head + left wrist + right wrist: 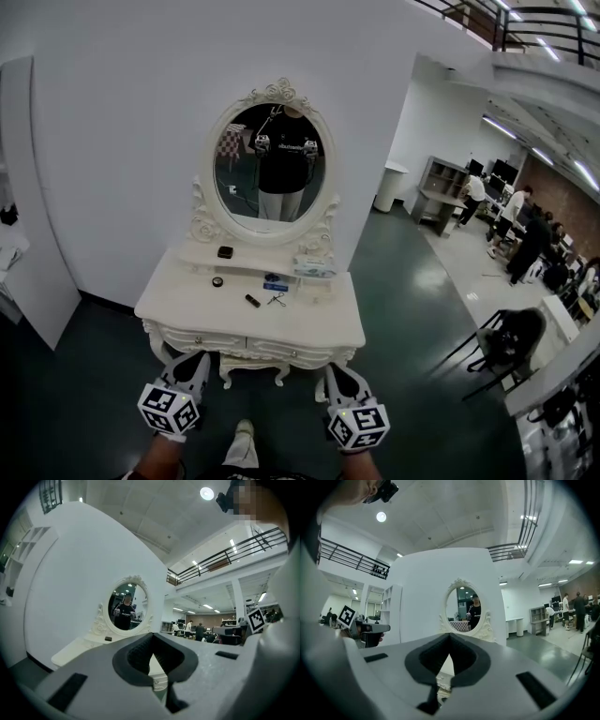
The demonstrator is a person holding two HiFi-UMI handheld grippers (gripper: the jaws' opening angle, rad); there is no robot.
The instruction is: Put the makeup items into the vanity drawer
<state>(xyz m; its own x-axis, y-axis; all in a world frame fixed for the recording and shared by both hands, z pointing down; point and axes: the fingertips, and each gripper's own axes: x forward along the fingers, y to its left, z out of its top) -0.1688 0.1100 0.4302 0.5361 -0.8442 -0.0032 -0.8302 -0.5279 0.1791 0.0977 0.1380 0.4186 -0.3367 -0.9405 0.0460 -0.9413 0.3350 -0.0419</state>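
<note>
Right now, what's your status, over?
Left gripper, right gripper shut, empty. Makeup items on vanity top, drawer closed. Nothing between grippers and vanity.

We had the head cam looking steeply down at the vanity from well back. Both gripper cams looked along their jaws, low, aimed slightly up at it. All three shared the mirror.

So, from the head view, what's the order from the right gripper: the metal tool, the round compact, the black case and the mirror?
1. The metal tool, at the front of the vanity top, nearest the right gripper.
2. The round compact, further back and to the left.
3. The black case, up on the raised shelf.
4. The mirror, at the very back.
</note>
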